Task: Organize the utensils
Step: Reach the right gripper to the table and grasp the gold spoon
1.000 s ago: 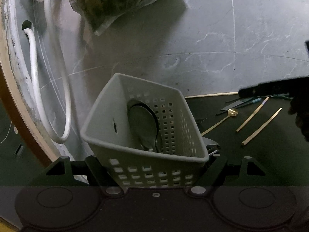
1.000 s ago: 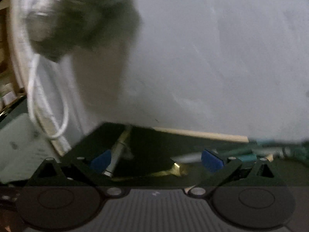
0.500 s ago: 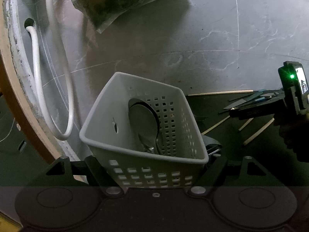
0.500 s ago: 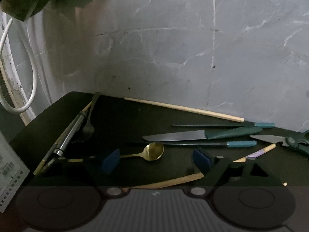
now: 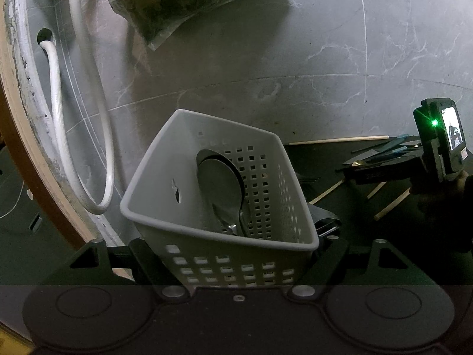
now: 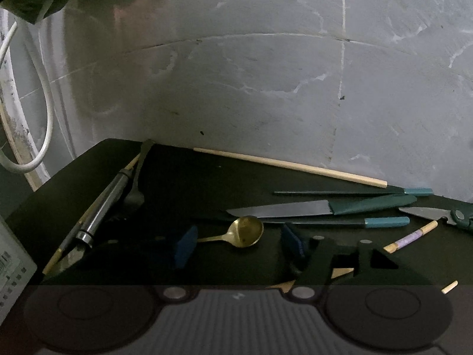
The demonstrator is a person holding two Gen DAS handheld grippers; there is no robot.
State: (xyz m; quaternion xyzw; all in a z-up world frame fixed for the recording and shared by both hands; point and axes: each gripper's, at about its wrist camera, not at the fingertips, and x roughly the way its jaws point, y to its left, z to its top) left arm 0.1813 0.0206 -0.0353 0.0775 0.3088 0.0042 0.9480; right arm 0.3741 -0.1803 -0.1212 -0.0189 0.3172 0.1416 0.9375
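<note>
No words, brands or numbers can be read anywhere. At the lower left edge of the right wrist view, a pale panel [image 6: 11,269] carries small dark printed marks, too blurred to make out. At the right of the left wrist view, the small lit screen [image 5: 453,131] beside a green light shows only a dim picture, with no legible characters.

The basket [image 5: 189,195] hides the large spoons' [image 5: 220,183] handles and the left fingers.
</note>
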